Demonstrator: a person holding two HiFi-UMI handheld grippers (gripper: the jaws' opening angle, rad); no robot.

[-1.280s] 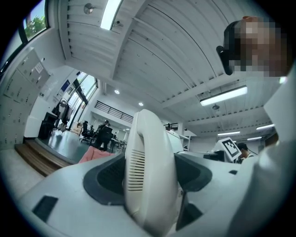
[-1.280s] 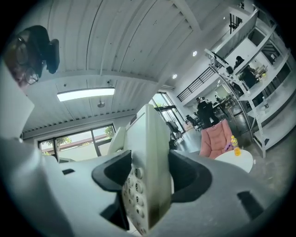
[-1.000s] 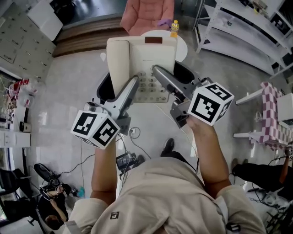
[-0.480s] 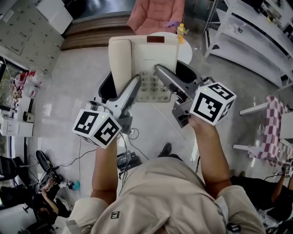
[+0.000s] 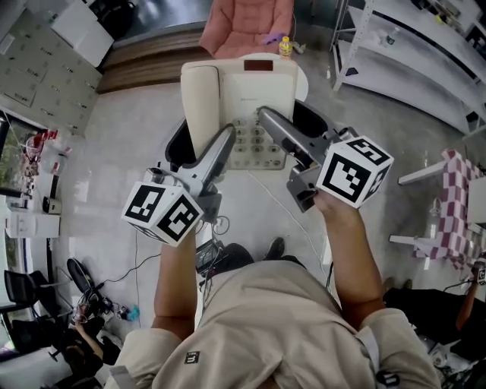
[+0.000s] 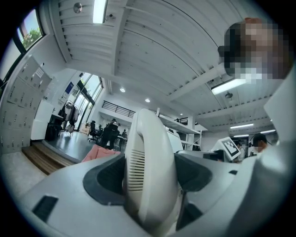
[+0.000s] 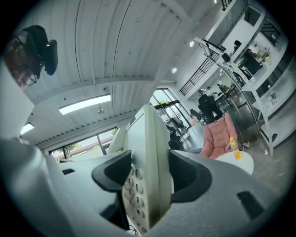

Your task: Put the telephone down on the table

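Both tongs stayed clamped as a second before. My left gripper pinched the handset, and my right gripper pinched the keypad edge of the telephone. I held it in the air in much the same spot, above the round white table with its yellow bottle. A pink chair stood beyond. Both forearms reached forward.

1 telephone, 2 grippers: L, R; 1 chair, 1 bottle.
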